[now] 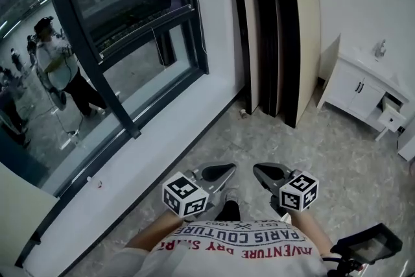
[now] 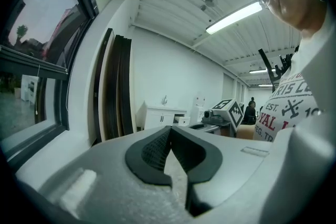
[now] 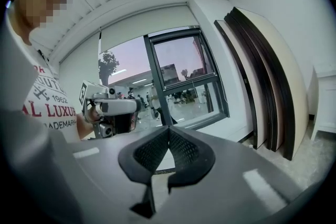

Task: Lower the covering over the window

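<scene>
Printed T-shirt [image 1: 240, 244] closest in, and just ahead of it left gripper [image 1: 228, 169] and right gripper [image 1: 259, 170] side by side, near each other, both with jaws pressed together on nothing, aimed out over marbled floor [image 1: 311, 139]. Left of the left gripper, white windowsill [image 1: 162, 133], then dark-framed window [image 1: 130, 42], glass bare at this level. Straight beyond both grippers, dark and pale boards [image 1: 275, 23] leaning on the wall. Further right of the right gripper, white cabinet [image 1: 360, 87]. High above the glass, well apart from either gripper, pale window shade [image 3: 142, 21] covering only the top of the opening
</scene>
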Demonstrator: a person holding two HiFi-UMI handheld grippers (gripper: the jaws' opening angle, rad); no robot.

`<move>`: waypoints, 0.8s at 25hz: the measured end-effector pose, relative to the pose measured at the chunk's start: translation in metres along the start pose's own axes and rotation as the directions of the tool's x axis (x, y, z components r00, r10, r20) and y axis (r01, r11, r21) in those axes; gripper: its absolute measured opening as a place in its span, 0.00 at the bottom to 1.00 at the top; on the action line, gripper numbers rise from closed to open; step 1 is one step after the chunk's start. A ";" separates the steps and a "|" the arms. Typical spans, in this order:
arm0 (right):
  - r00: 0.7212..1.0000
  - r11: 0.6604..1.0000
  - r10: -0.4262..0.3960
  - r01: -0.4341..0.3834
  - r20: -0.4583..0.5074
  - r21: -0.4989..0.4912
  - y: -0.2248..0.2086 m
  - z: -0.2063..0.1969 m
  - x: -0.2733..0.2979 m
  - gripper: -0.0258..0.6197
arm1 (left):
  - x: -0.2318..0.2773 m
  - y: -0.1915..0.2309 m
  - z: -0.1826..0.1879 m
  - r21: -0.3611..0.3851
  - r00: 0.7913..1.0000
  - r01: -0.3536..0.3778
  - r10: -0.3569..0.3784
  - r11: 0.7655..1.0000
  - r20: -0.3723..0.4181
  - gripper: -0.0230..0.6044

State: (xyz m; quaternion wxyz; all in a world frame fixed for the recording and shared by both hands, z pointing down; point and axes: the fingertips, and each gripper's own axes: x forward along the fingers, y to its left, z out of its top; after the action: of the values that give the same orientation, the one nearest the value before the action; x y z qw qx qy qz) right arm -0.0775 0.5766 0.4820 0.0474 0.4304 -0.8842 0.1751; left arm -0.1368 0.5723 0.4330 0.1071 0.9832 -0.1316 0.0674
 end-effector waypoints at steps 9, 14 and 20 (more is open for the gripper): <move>0.999 0.998 -0.010 0.012 -0.037 0.053 -0.096 0.025 0.079 0.05 | 0.059 0.141 0.007 -0.102 0.999 -0.052 0.051 0.993 -0.011 0.04; 0.997 0.996 0.007 -0.001 -0.074 0.090 -0.158 0.047 0.146 0.05 | 0.095 0.228 0.018 -0.138 0.999 -0.046 0.043 0.989 -0.026 0.04; 0.997 0.999 0.006 -0.003 -0.078 0.044 -0.226 0.100 0.211 0.05 | 0.130 0.328 0.046 -0.117 0.998 -0.061 0.060 0.991 -0.018 0.04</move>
State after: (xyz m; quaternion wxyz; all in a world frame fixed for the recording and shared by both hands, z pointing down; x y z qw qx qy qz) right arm -0.0265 0.2564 0.4991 0.0720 0.4222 -0.8786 0.2112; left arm -0.0973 0.2211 0.4723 0.1635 0.9702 -0.1643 0.0699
